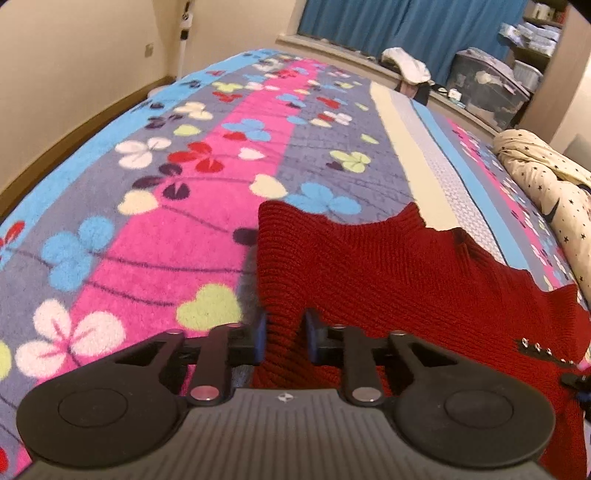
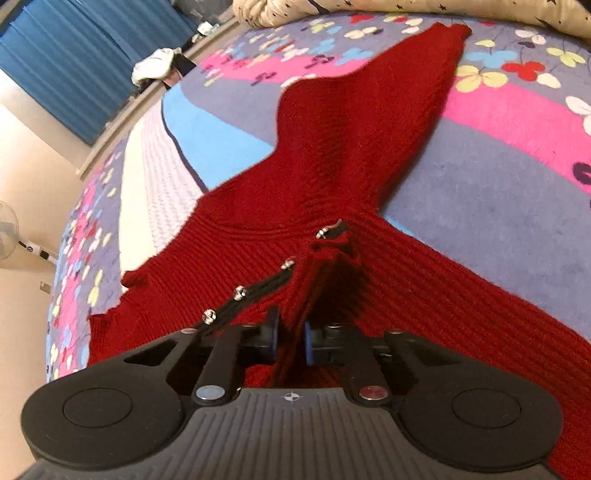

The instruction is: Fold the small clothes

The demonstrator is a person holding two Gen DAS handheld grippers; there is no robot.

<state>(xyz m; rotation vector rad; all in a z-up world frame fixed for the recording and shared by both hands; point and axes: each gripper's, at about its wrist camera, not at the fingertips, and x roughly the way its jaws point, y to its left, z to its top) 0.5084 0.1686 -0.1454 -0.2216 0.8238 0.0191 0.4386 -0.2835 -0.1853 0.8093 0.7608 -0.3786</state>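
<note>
Gripping the red knit sweater [image 1: 369, 266] at two edges, left tool [image 1: 283, 338] and right tool [image 2: 291, 341] lift it above the bed [image 1: 147, 206]; loose, stretchy knit, apparently thinly pinched, may slip and skew the fold.

Sweater [image 1: 388, 266] lies spread on blanket [image 1: 147, 192] covering bed. Left gripper [image 1: 283, 338] at sweater's edge, knit between its fingers; blanket open to its left. Right gripper [image 2: 291, 341] at button placket [image 2: 240, 293], fabric between its fingers, a sleeve [image 2: 369, 110] stretching ahead. Quilt [image 1: 546, 192] bunched at blanket's far right. Curtain [image 1: 406, 26] behind bed; storage bin [image 1: 487, 88] below it.
</note>
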